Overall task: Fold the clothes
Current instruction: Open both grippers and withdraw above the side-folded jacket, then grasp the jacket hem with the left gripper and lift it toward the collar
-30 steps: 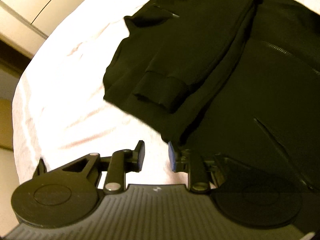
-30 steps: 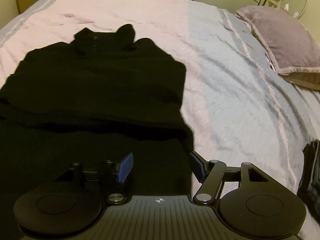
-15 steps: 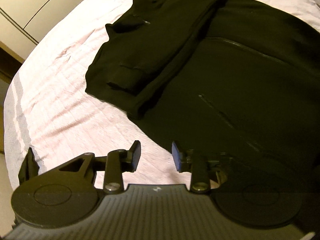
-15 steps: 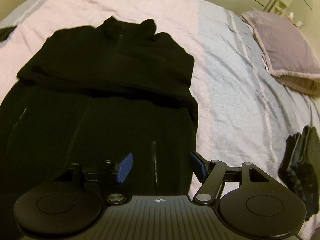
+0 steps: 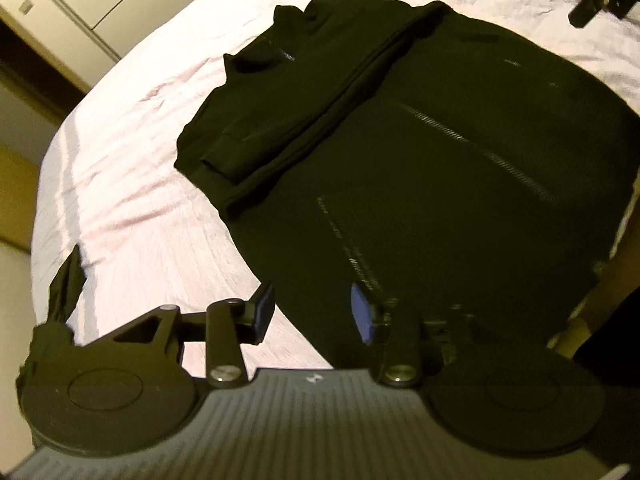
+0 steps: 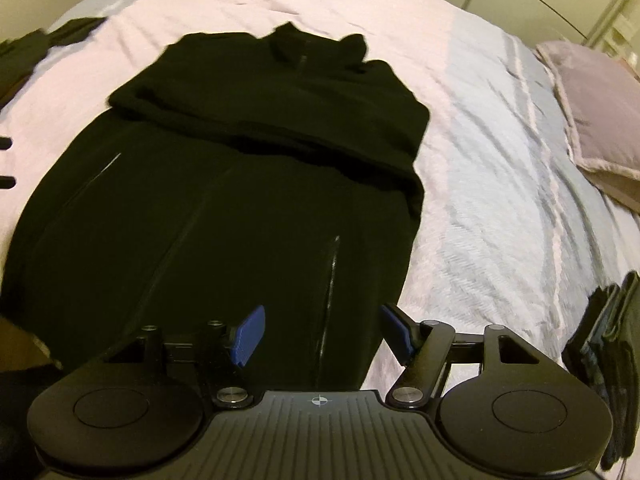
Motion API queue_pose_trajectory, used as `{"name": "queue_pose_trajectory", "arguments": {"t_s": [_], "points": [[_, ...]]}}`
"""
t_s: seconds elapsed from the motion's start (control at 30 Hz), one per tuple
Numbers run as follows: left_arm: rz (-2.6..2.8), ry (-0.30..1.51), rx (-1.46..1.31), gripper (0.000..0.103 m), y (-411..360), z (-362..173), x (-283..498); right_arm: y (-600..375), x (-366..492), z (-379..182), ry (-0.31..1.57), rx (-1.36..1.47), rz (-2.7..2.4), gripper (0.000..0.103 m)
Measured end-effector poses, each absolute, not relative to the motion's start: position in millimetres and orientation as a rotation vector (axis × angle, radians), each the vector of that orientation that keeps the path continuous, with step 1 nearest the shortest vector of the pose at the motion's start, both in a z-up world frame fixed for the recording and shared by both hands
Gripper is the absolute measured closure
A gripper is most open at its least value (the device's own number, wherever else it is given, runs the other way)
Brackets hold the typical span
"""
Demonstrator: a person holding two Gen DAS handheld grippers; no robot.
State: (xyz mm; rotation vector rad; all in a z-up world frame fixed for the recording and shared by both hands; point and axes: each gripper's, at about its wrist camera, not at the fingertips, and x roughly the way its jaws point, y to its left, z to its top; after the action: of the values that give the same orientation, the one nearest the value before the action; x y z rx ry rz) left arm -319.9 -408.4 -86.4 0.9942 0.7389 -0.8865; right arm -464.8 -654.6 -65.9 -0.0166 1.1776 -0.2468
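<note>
Left wrist view: black jacket lies flat on the bed, zipper side up, with the sleeves laid across the chest just below the collar, so the top part is a thick band and the lower body is one flat panel.
Right wrist view: same jacket, collar at the far end and hem nearest the camera; a pillow sits well off to the jacket's right, and a dark stack of something sits off the jacket's right near the hem, too dim to tell what it is.
Left claw: jaws wide apart and gripping nothing, hovering at the jacket's left edge close to the hem.
Right claw: also wide and empty, hanging over the hem by the jacket's right side, near the pocket zipper.
Step in hand: looks to me like sleeves are folded in and both claws are lined up on the two bottom corners.
Next move: my guess is each claw has to come down and pinch a hem corner through both layers, then carry the bottom up over the sleeve band toward the collar, keeping the two sides level so the fold lands square.
Watch out: thick fabric, so a shallow bite could slip.
</note>
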Motion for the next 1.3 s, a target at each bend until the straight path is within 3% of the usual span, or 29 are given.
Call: {"name": "queue_pose_trajectory", "arguments": {"t_s": [0.43,0.9,1.3], "points": [[-0.87,0.786,0.991,0.06,-394.2,-62.3,-401.8,-634.1,-521.1,-62.1,1.223,0.029,-0.156,0.036],[-0.861,0.782,0.997,0.059,-375.8,-66.4,-383.8,-621.5,-518.1,-66.3,1.238,0.038,-0.182,0.036],[-0.973,0.785,1.11,0.056,-357.0,-128.3,-402.0,-596.8,-548.8,-107.0,1.185,-0.181,-0.077,0.036]]}}
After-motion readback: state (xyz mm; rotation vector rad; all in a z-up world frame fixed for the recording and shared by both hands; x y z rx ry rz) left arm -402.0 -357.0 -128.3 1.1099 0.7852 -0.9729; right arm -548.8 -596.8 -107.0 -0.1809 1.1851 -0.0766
